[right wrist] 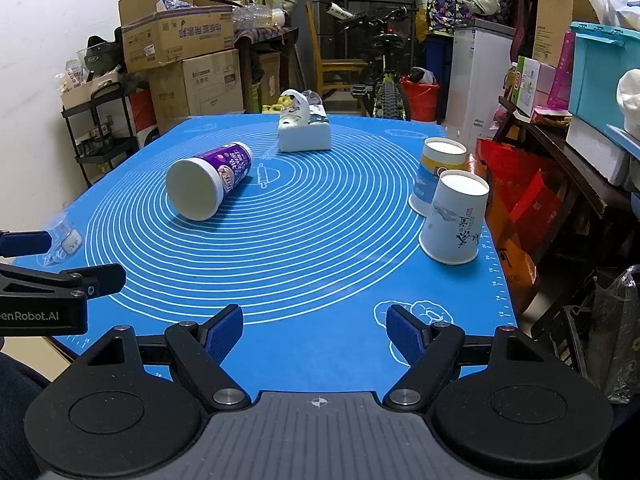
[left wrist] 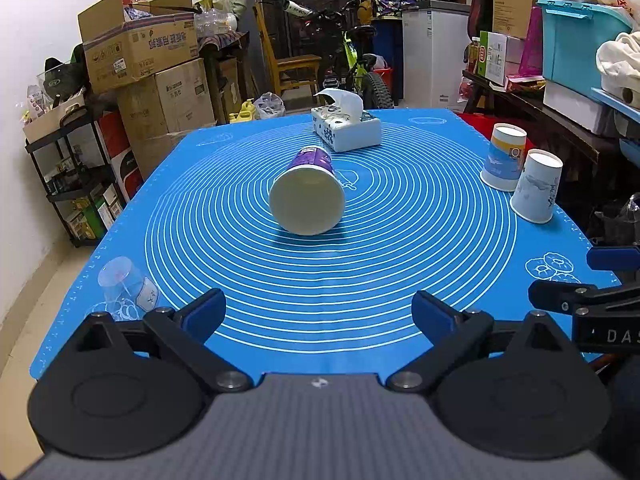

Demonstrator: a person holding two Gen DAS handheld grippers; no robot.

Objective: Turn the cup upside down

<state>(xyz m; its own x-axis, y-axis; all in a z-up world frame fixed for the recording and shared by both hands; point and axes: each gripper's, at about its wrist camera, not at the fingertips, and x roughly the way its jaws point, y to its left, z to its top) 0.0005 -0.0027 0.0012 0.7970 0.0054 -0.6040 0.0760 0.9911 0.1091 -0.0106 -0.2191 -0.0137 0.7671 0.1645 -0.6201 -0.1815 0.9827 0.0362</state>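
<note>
Blue silicone mat (left wrist: 320, 280) with white concentric rings covering the bench, tissue box (left wrist: 346, 128) near its far edge, cardboard boxes (left wrist: 140, 52) stacked at left, black wire shelf (left wrist: 76, 184) below them, bicycle (left wrist: 356, 60) and wooden chair (left wrist: 288, 64) behind, teal storage bin (left wrist: 576, 40) at right

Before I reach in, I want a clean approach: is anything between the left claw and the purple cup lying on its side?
Nothing visible. Only bare blue mat lies between the open left claw and the purple cup. The tissue box sits beyond it, and the two inverted paper cups stand off to the right.
</note>
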